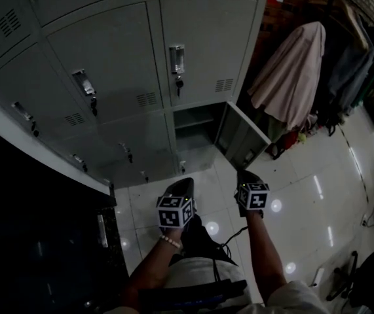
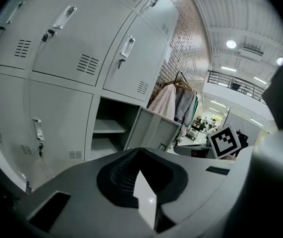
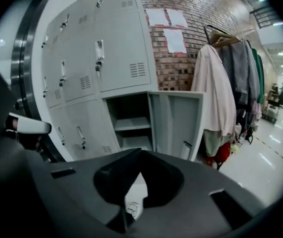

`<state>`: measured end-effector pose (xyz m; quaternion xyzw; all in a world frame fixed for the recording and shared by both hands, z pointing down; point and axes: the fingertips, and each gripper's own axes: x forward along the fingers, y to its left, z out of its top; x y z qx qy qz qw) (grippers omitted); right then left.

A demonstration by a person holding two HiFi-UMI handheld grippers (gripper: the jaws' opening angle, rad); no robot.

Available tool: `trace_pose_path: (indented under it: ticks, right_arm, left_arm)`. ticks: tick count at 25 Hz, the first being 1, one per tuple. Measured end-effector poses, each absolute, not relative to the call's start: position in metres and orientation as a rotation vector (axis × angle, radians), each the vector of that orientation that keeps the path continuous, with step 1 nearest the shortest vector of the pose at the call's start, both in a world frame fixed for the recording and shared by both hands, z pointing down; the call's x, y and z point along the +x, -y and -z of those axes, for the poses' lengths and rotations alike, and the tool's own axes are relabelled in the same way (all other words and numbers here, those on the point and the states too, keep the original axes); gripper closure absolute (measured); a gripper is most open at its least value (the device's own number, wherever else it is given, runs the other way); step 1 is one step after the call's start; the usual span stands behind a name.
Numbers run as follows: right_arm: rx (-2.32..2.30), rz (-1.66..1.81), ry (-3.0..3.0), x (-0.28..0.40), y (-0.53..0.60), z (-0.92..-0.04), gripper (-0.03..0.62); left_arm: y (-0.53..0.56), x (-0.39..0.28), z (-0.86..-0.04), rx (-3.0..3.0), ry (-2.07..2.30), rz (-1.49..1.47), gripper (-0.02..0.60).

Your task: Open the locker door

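Observation:
A bank of grey lockers (image 1: 128, 64) fills the upper left of the head view. Its lower right compartment (image 1: 193, 120) stands open, with a shelf inside and its door (image 1: 240, 136) swung out to the right. Both gripper views show the same open compartment (image 2: 112, 125) (image 3: 129, 123) and door (image 2: 153, 130) (image 3: 177, 123). My left gripper (image 1: 183, 183) (image 2: 141, 155) and right gripper (image 1: 244, 174) (image 3: 140, 155) hover over the floor in front of it, a short way back from the door. Both point toward the lockers, jaws shut and holding nothing.
Coats hang on a rack (image 1: 304, 70) (image 3: 215, 93) right of the lockers, against a brick wall with papers (image 3: 168, 26). A dark counter (image 1: 36, 234) lies at the lower left. Glossy floor tiles (image 1: 304, 188) spread to the right. Chair bases (image 1: 363, 280) stand at the bottom right.

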<state>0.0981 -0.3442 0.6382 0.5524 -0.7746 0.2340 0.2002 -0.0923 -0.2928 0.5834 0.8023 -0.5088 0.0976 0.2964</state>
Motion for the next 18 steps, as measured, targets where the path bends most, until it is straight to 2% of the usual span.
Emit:
trace_pose_path:
  ticks: [7, 18]
  right_arm:
    - [1.381, -0.542, 2.362, 0.035, 0.298, -0.552, 0.588]
    - [1.160, -0.443, 2.632, -0.021, 0.255, -0.446, 0.589]
  left_arm:
    - [0.256, -0.107, -0.531, 2.148, 1.406, -0.150, 0.583]
    - [0.219, -0.131, -0.472, 2.100, 1.511, -0.049, 0.583]
